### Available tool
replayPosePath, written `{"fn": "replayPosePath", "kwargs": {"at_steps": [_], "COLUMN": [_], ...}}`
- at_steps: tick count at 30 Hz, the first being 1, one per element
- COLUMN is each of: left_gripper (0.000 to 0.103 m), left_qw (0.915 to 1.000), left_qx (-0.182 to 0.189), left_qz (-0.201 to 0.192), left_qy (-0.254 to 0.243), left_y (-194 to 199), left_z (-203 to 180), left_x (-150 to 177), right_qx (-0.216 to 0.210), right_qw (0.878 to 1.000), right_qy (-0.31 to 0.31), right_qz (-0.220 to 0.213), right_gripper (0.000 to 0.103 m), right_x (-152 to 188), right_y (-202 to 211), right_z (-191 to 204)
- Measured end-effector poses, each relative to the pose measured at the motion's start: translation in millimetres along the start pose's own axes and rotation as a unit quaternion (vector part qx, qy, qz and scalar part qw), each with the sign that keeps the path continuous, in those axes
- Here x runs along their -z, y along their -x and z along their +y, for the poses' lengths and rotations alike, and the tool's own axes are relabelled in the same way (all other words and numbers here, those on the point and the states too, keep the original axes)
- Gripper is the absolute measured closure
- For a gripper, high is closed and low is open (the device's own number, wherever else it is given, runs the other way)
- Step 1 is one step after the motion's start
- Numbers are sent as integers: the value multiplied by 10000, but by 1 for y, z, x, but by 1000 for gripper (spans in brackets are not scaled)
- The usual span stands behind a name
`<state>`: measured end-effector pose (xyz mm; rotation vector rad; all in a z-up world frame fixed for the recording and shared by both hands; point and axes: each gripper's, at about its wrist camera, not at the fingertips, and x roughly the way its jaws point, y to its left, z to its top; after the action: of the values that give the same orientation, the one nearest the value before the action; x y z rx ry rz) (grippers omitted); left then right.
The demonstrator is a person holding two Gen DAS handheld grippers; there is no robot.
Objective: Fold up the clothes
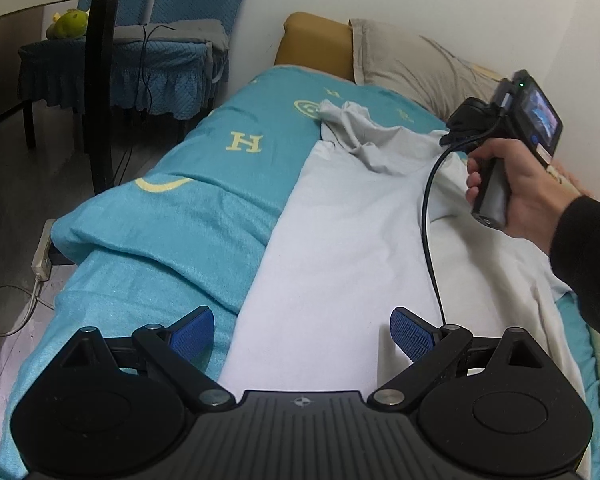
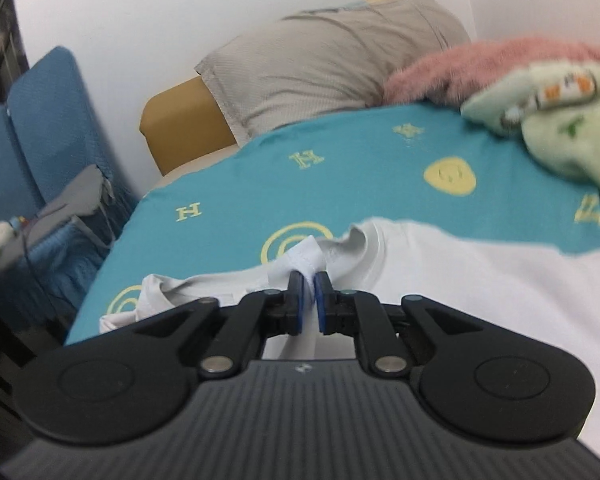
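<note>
A white T-shirt (image 1: 340, 240) lies lengthwise on the teal blanket (image 1: 188, 216), its left side folded in to a straight edge. My left gripper (image 1: 302, 336) hovers open over the shirt's near end, with nothing between its blue pads (image 1: 192, 334). At the far end a hand (image 1: 528, 188) holds the right gripper's handle above the bunched sleeve (image 1: 356, 132). In the right wrist view my right gripper (image 2: 309, 292) has a fold of the sleeve (image 2: 308, 258) pinched between its nearly closed pads, lifted off the shirt (image 2: 480, 280). The collar (image 2: 360, 244) lies just beyond.
A grey pillow (image 2: 332, 60) and a tan headboard (image 2: 176, 128) stand at the bed's far end. A pink fluffy cloth (image 2: 480, 64) and a green blanket (image 2: 560, 128) lie far right. Blue-covered chairs (image 1: 156, 60) and a power strip (image 1: 42, 252) are left of the bed.
</note>
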<state>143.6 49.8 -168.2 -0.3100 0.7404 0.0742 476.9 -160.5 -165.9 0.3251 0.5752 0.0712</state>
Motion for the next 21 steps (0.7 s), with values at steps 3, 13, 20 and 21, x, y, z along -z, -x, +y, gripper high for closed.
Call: {"fn": "replayPosePath", "kwargs": {"at_steps": [3,13,20,21], "left_gripper": [7,7,7,7], "left_qw": [10000,9994,9997,9997], "left_qx": [-30,-122,-140,-131], "left_qz": [-18,-113,-108,-113], "left_qy": [-75,-293,-190,-192], "left_y": [0,11,10,10], "left_z": [-2,-6,-1,-2], "left_x": [1,5,2,2], "right_qx": [-285,-371,-563,-556], "right_qw": [9988,9808,9724,9739], "right_qy": [-381,-1778,-2056,-1975], "right_qz": [-86,708,948,975], "right_gripper": [28,47,62,62], "right_x": [9,66,83,84], "right_y": [20,62,66,67], "right_z": [-17,-59,-42,-37]}}
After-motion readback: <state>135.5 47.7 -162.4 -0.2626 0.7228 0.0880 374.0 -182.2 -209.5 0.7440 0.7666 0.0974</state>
